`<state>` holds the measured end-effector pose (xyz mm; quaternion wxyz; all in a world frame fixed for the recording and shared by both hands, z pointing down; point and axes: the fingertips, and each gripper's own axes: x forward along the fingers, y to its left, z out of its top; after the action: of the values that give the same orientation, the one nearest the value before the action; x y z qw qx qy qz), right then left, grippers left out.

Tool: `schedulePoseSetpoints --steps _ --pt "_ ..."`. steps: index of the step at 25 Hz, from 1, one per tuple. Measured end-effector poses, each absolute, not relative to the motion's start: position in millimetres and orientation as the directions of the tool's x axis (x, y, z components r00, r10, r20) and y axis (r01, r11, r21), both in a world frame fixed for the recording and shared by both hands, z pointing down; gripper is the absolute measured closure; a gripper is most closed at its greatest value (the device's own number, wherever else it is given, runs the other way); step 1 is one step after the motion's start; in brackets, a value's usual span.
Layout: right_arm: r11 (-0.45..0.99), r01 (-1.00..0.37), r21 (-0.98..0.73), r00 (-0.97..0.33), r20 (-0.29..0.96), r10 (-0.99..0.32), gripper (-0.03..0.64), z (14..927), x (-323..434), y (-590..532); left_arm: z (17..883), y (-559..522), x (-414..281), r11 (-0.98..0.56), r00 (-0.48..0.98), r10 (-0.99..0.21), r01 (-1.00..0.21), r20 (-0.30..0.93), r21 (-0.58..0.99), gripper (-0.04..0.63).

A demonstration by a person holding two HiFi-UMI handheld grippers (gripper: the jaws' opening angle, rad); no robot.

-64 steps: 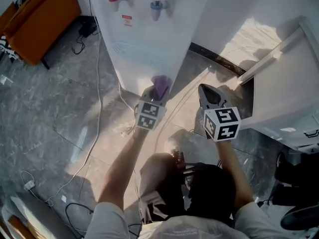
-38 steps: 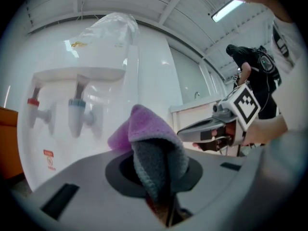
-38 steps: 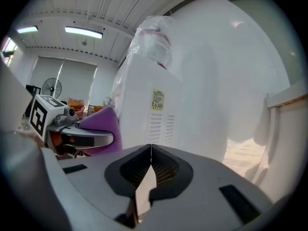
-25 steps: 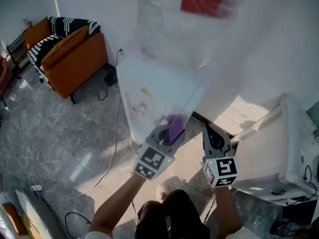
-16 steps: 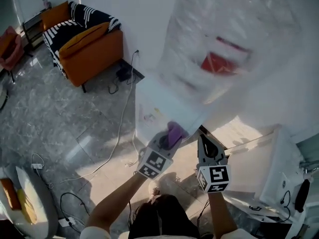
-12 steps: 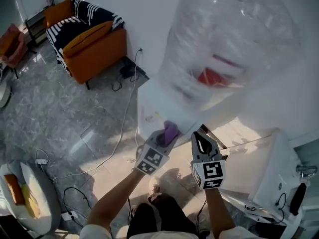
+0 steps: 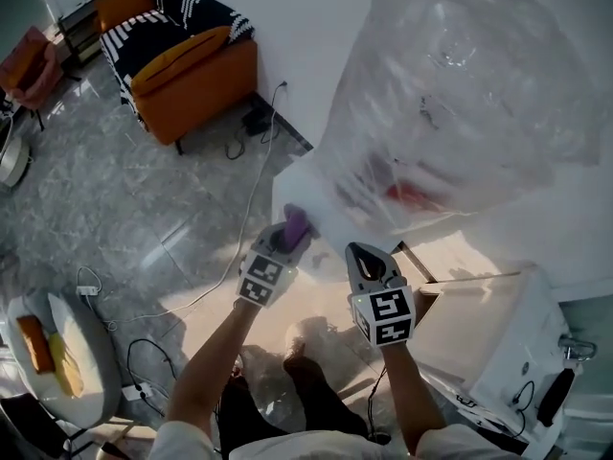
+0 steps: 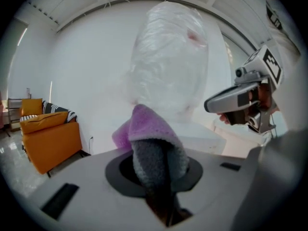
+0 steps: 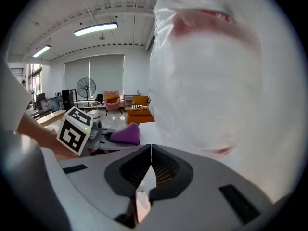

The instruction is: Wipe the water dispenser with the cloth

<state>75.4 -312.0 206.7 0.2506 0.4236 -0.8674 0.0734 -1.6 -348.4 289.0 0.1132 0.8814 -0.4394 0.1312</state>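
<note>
The left gripper (image 7: 285, 238) has its fingers clamped on a purple cloth (image 8: 147, 129). The cloth is folded so that a soft pad juts past the tips, likely so only fabric meets the casing. It sits at the top front edge of the white water dispenser (image 7: 311, 199), just under the plastic-wrapped water bottle (image 7: 460, 94); I cannot tell whether it touches. The right gripper (image 7: 369, 259) hovers just beside it, fingers pressed together on nothing, seemingly kept out of the way. Leftward lies floor (image 7: 115, 209) with the orange sofa (image 7: 192, 75) well apart. A white cabinet (image 7: 479, 324) crowds the right, and the bottle's bulge limits upward strokes.
</note>
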Motion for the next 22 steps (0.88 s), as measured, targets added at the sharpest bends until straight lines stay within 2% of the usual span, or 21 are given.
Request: schedulePoseSetpoints --steps 5,9,12,22 --pt "0.673 -0.739 0.022 -0.557 0.542 -0.629 0.602 217.3 24.2 -315.7 296.6 -381.8 -50.4 -0.553 0.553 -0.767 -0.827 0.325 0.102 0.522" --pt "0.644 -0.761 -0.077 -0.564 0.570 -0.598 0.602 232.1 -0.6 -321.3 314.6 -398.7 -65.8 -0.548 0.559 -0.759 -0.825 0.334 0.136 0.522" --pt "0.605 -0.785 -0.135 -0.553 0.592 -0.586 0.601 249.0 -15.7 -321.0 333.6 -406.8 -68.0 -0.571 0.580 -0.728 -0.808 0.365 0.146 0.522" --pt "0.555 -0.820 -0.139 -0.501 0.643 -0.580 0.602 288.1 -29.8 -330.8 429.1 -422.9 -85.9 -0.536 0.567 -0.638 -0.813 0.521 0.229 0.522"
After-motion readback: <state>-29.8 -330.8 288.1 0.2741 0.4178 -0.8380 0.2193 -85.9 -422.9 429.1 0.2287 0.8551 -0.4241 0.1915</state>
